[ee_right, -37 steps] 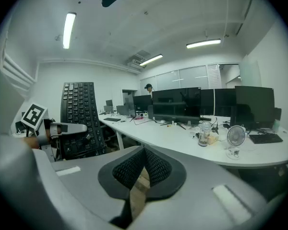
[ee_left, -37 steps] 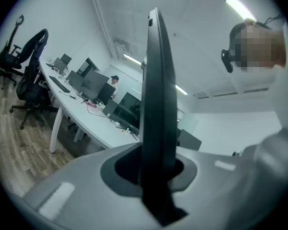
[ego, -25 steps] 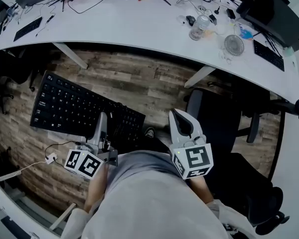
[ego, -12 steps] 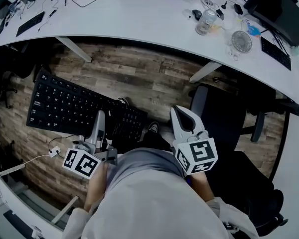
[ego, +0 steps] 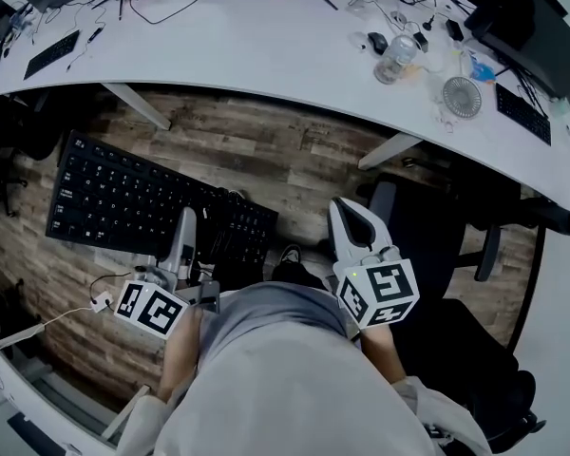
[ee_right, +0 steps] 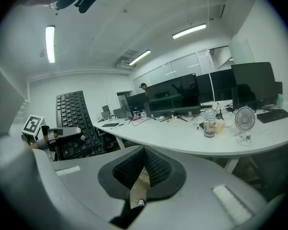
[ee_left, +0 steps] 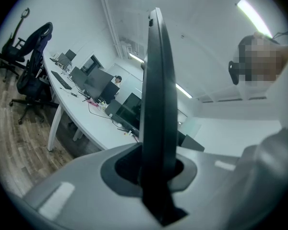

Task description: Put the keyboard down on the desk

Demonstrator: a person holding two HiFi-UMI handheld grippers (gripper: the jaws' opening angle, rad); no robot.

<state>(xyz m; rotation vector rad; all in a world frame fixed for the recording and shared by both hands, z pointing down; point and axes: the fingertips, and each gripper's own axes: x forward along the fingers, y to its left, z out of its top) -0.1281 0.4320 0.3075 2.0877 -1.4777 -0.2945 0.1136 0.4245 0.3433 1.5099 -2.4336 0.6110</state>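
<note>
A black full-size keyboard [ego: 133, 207] hangs in the air over the wooden floor, below the near edge of the curved white desk [ego: 247, 46]. My left gripper [ego: 186, 218] is shut on its near long edge, towards the right end. In the left gripper view the keyboard [ee_left: 156, 95] stands edge-on between the closed jaws of that gripper [ee_left: 156, 171]. My right gripper [ego: 347, 218] is shut and holds nothing, to the right of the keyboard and apart from it. The right gripper view shows the keyboard [ee_right: 77, 123] upright at the left, beyond its own gripper [ee_right: 143, 171].
On the desk's right part stand a small fan [ego: 461, 96], a clear jar [ego: 393, 57] and another keyboard [ego: 522, 114]; cables and monitors line the far side. A black office chair [ego: 437, 255] is at my right. A white cable [ego: 66, 316] lies on the floor.
The keyboard and my left gripper have drifted slightly left in view. My right gripper has hardly moved.
</note>
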